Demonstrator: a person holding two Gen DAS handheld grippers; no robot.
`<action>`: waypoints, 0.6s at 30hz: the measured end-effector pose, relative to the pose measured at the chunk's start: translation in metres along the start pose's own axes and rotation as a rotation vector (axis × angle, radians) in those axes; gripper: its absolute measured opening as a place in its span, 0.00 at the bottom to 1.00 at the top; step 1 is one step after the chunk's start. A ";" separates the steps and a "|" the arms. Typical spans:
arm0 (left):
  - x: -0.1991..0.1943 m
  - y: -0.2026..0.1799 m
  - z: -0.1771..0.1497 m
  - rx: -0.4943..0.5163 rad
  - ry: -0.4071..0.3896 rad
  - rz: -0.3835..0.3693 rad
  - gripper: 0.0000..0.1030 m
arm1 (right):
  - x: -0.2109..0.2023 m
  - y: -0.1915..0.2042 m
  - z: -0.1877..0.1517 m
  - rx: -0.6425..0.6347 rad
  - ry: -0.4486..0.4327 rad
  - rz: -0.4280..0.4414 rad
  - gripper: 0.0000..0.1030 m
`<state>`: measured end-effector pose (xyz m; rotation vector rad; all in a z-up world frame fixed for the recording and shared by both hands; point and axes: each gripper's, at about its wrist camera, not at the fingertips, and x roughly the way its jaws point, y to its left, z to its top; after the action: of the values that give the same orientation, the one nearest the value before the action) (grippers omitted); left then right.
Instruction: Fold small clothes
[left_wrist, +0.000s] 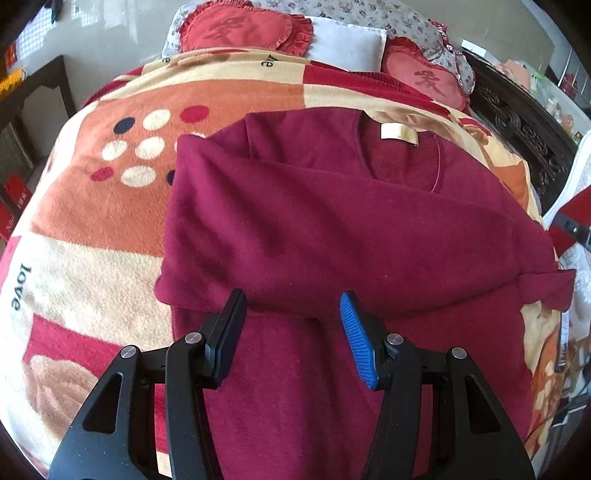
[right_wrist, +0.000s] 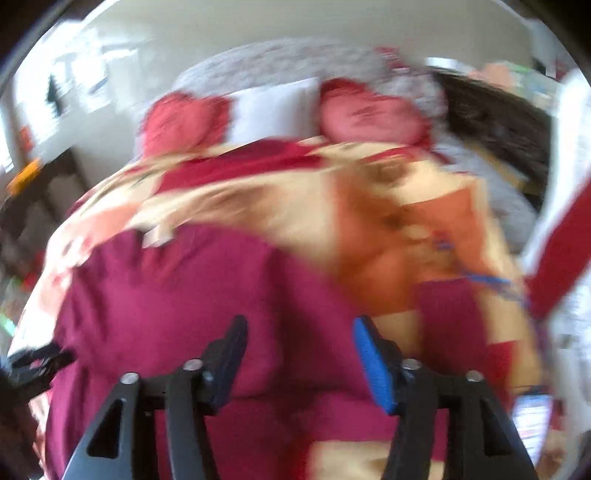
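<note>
A maroon sweater (left_wrist: 332, 229) lies flat on a patterned fleece blanket (left_wrist: 92, 229), its neck with a cream label (left_wrist: 399, 133) toward the far side. One sleeve is folded across the chest. My left gripper (left_wrist: 292, 297) hovers over the sweater's middle, open, with nothing between its pads. The right wrist view is motion-blurred. It shows my right gripper (right_wrist: 300, 323) open above the sweater's (right_wrist: 177, 295) right part, near its edge on the blanket (right_wrist: 295, 199), and holding nothing.
Two red heart-shaped cushions (left_wrist: 236, 29) (left_wrist: 424, 79) and a white pillow (left_wrist: 347, 44) lie at the head of the bed. A dark carved wooden frame (left_wrist: 517, 129) runs along the right side. Floor and dark furniture (left_wrist: 37, 92) lie to the left.
</note>
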<state>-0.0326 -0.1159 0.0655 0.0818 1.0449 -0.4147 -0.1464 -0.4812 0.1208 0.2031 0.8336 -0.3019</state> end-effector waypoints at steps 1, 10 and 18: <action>0.001 -0.001 -0.001 -0.002 0.004 -0.003 0.51 | -0.002 -0.013 0.004 0.013 -0.007 -0.039 0.63; 0.009 -0.013 -0.005 0.033 0.034 0.010 0.51 | 0.071 -0.136 0.008 0.107 0.164 -0.175 0.68; 0.008 -0.011 -0.002 0.018 0.036 0.004 0.51 | 0.051 -0.141 -0.008 0.189 0.075 -0.011 0.06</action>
<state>-0.0349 -0.1280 0.0593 0.1078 1.0762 -0.4202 -0.1675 -0.6208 0.0687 0.3887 0.8805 -0.3856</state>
